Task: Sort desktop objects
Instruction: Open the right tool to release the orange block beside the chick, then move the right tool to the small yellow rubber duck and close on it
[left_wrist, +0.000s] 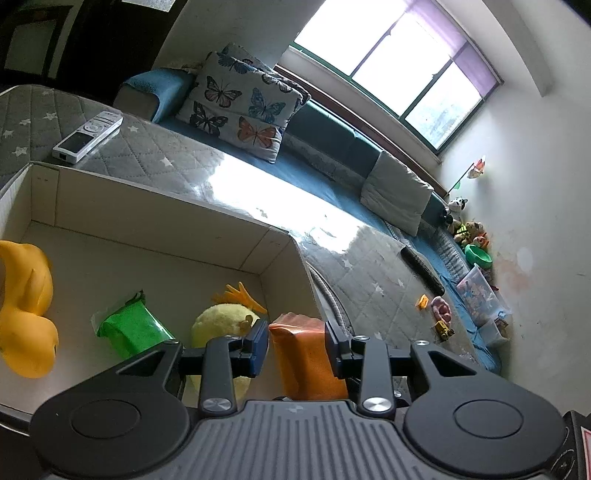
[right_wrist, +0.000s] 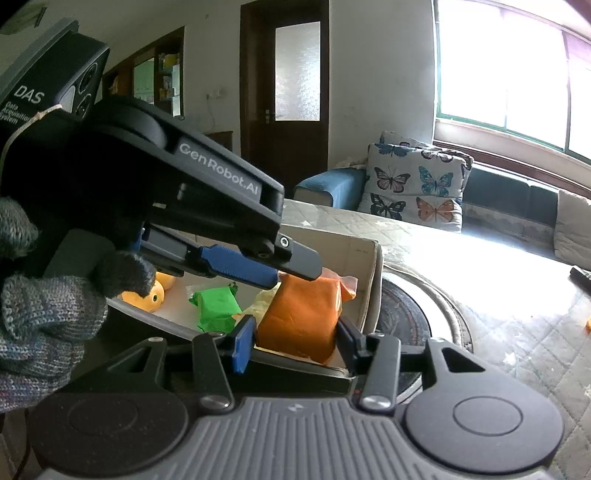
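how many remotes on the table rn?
2. White remote on the quilted table beyond the cardboard box; black remote near the table's window-side edge. Others may be out of frame.

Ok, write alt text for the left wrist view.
The left gripper grips an orange plastic packet over an open cardboard box that holds a yellow rubber duck, a green packet and a yellow plush chick.

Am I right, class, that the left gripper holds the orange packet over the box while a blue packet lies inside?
Not quite: the packet lying in the box is green, as the left wrist view shows. The left gripper does hold the orange packet.
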